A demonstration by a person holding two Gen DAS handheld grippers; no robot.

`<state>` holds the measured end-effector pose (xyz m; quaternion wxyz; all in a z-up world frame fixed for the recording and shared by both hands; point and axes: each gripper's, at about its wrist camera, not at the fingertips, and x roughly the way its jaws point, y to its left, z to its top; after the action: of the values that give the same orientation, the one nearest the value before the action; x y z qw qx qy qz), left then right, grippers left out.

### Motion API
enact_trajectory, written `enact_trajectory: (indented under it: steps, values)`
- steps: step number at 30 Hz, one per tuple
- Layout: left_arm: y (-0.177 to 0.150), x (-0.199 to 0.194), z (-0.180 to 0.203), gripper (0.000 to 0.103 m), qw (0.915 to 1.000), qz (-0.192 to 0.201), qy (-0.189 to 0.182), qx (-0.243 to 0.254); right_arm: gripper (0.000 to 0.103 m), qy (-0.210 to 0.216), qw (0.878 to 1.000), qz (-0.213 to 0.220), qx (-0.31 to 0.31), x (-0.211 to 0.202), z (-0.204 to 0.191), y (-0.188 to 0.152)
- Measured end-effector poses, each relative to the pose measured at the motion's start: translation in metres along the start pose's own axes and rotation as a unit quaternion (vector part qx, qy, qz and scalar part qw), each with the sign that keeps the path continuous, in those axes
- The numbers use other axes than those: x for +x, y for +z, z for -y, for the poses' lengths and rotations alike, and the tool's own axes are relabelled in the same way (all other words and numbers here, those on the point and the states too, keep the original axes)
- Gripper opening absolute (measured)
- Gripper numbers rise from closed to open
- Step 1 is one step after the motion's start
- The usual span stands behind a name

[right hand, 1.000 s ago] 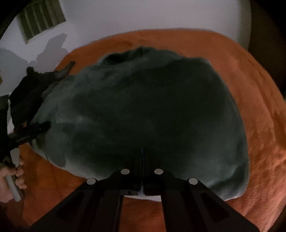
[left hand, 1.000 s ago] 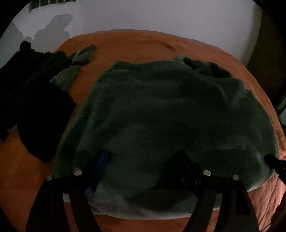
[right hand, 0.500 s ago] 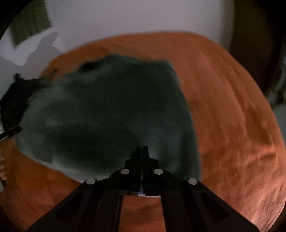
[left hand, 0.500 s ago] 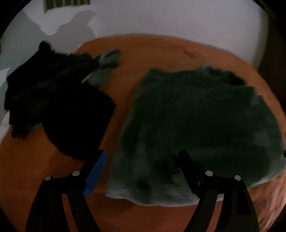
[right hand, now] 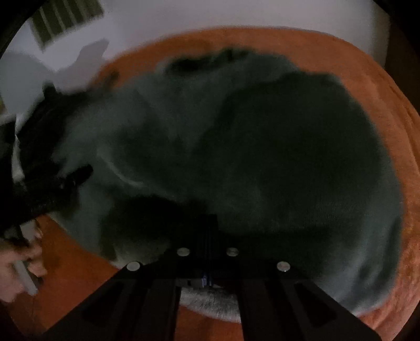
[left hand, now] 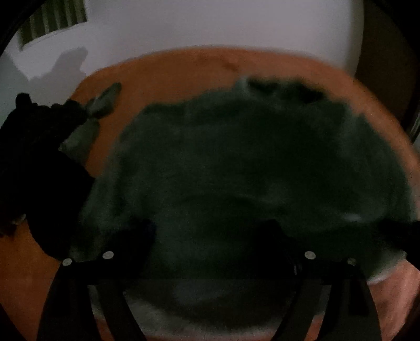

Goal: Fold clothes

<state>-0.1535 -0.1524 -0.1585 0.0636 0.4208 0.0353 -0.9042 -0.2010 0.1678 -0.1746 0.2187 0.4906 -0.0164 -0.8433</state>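
Observation:
A dark green fleece top (left hand: 236, 170) lies spread flat on the orange bed cover (left hand: 183, 68), neck opening at the far side. It also shows in the right wrist view (right hand: 262, 157). My left gripper (left hand: 210, 230) is open, its fingers wide apart over the near hem. My right gripper (right hand: 208, 225) has its fingers closed together over the near hem; whether fabric is pinched between them is not visible. The left gripper's tip (right hand: 78, 175) shows at the garment's left edge in the right wrist view.
A pile of black clothes (left hand: 34, 162) lies on the bed to the left, with a grey-green piece (left hand: 99, 105) beside it. A white wall (left hand: 210, 23) stands behind the bed. A hand (right hand: 18, 267) holds the left gripper's handle.
Both views swung aside half a second ago and are back centred on the green top. The left gripper stays open, the right stays closed. The top lies as before.

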Motion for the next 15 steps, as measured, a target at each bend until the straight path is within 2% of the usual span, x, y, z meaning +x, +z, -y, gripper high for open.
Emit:
enact_trajectory:
  steps: [1,2,3,4,5,7,8,10,13,15]
  values:
    - [-0.001,-0.015,-0.011,0.086,0.9998,0.018,0.002,-0.006,0.000,-0.013,1.000,0.011,-0.006,-0.008,0.005,-0.001]
    - [-0.003,-0.026,-0.024,0.086,0.9995,0.023,0.021,-0.006,0.000,-0.026,0.999,0.021,-0.013,-0.016,0.010,-0.002]
    - [-0.007,-0.032,-0.041,0.086,0.9987,0.018,0.047,-0.013,0.000,-0.039,0.999,0.028,-0.018,-0.022,0.017,-0.004]
    - [-0.013,-0.037,-0.067,0.086,0.9974,0.003,0.062,-0.035,0.000,-0.049,0.999,0.006,-0.017,-0.010,0.031,-0.004]
    - [-0.018,-0.039,-0.090,0.086,0.9960,-0.011,0.059,-0.066,0.000,-0.025,1.000,0.000,0.001,-0.006,0.045,-0.007]
    - [-0.030,-0.043,-0.136,0.086,0.9897,-0.039,0.045,-0.130,0.000,0.021,0.999,-0.010,0.036,-0.001,0.072,-0.011]
    - [-0.040,-0.049,-0.159,0.086,0.9832,-0.054,0.022,-0.173,0.000,0.020,0.999,0.004,0.031,-0.012,0.073,-0.009]
    - [-0.047,-0.057,-0.175,0.086,0.9754,-0.062,-0.016,-0.211,0.000,0.004,1.000,0.022,0.008,-0.030,0.071,-0.006]
    - [-0.052,-0.066,-0.171,0.086,0.9773,-0.060,-0.051,-0.197,0.000,-0.009,0.999,0.030,0.012,-0.050,0.079,-0.009]
    - [-0.052,-0.061,-0.160,0.086,0.9813,-0.061,-0.067,-0.170,0.000,-0.019,0.999,0.020,0.034,-0.057,0.090,-0.022]
